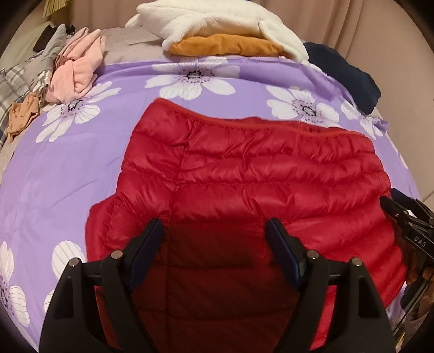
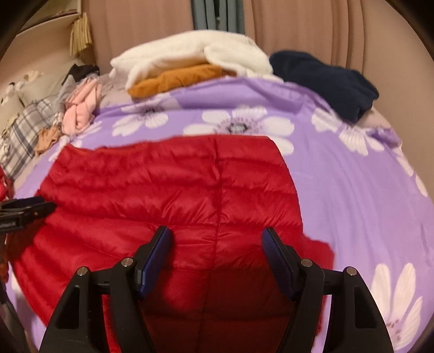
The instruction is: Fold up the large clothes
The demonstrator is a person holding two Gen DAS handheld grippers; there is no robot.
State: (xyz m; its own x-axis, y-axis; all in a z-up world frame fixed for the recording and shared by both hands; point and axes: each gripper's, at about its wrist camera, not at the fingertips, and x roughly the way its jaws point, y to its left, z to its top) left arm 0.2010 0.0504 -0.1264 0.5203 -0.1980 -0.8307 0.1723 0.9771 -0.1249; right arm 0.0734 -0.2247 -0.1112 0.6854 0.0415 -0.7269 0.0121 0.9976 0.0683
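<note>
Purple floral bedspread (image 1: 81,168), red puffer jacket (image 1: 257,173) half folded. My left gripper (image 1: 214,230) and right gripper (image 2: 217,239) gape wide, empty. Next I regrip for another fold.

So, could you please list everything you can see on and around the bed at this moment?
Puffer jacket: one, red, spread flat on the bedsheet in front of both grippers.
Bedsheet: one, purple with white flowers, under the jacket.
Fleece garment: one, white, far edge of the bed, on top of the orange garment.
Orange garment: one, folded, under the white fleece.
Navy garment: one, dark blue, far right of the bed.
Pink garment: one, bunched, far left.
Plaid fabric: one, grey checked, left edge.
Curtain: beige, behind the bed.
Left gripper: black, blue pads, open above the jacket.
Right gripper: same, open above the jacket.
</note>
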